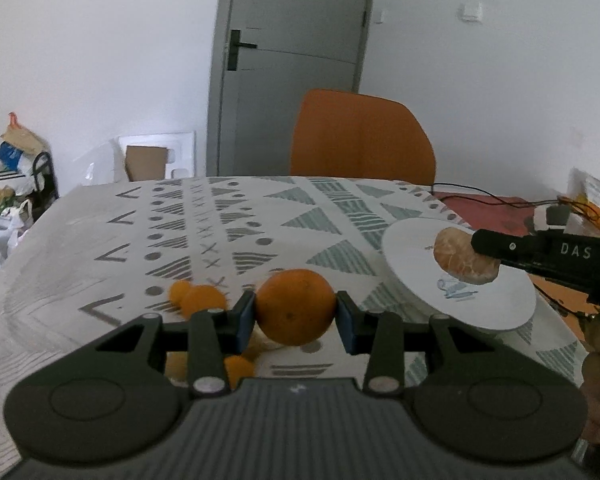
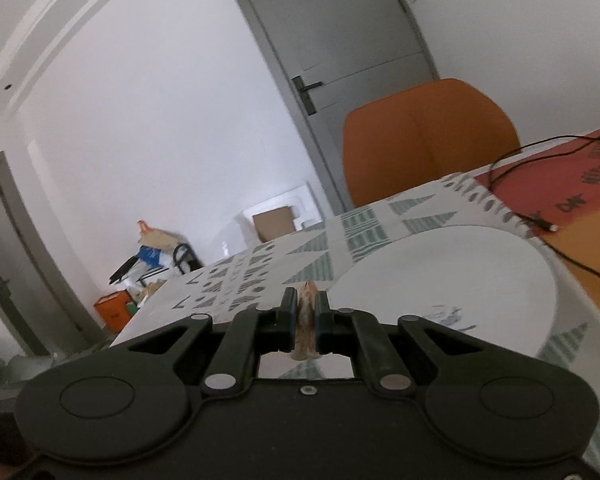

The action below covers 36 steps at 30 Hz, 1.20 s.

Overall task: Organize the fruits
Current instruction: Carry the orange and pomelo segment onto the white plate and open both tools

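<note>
Your left claw (image 1: 296,312) clamps a whole orange (image 1: 295,307); your right claw (image 2: 307,316) pinches a peeled mandarin piece (image 2: 307,320), beside and just above the plate (image 1: 500,312); nothing lies plated yet; peel scraps (image 1: 198,298) remain left of the left claw.

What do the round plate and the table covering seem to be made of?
The plate looks like glazed ceramic, or possibly melamine: smooth white surface with a soft sheen, a thick rim and a small printed blue motif. The table covering looks like matte woven cloth or a printed vinyl sheet: grey-green geometric print, with its edge draping over the table.
</note>
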### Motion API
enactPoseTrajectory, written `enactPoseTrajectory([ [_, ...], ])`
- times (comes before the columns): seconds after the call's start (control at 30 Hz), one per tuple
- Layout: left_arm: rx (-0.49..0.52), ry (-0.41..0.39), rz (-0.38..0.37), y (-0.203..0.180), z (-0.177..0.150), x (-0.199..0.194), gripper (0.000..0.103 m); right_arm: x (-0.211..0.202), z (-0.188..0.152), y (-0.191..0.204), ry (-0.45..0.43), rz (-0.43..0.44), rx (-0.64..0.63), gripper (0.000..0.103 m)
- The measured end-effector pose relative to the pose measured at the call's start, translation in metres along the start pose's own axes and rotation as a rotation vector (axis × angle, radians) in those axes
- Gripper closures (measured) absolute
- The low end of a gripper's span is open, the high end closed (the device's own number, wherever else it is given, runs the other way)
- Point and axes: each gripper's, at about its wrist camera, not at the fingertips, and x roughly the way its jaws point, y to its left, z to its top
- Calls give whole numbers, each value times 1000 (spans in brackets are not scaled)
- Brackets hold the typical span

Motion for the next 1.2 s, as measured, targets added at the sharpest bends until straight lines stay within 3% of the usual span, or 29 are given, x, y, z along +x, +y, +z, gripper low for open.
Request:
enactPoseTrajectory([
  [0.33, 55, 18, -31, -32, 7, 18, 62, -2, 0, -38, -11, -94, 48, 95],
  [0.4, 68, 18, -38, -39, 9, 22, 62, -5, 1, -44, -20, -100, 54, 89],
  [0.63, 111, 12, -72, -61, 17, 36, 62, -15, 2, -60, -39, -125, 81, 87],
  [0.7, 120, 13, -81, -67, 19, 40, 62, -16, 1, -62, -38, -124, 77, 80],
  [0.9, 137, 22, -98, -82, 23, 54, 62, -24, 2, -66, -48, -123, 63, 76],
  [1.07, 146, 22, -106, -92, 29, 64, 62, -29, 1, -73, -46, -133, 65, 64],
  [1.2, 138, 30, -124, -100, 33, 72, 62, -29, 0, -77, -35, -127, 68, 63],
])
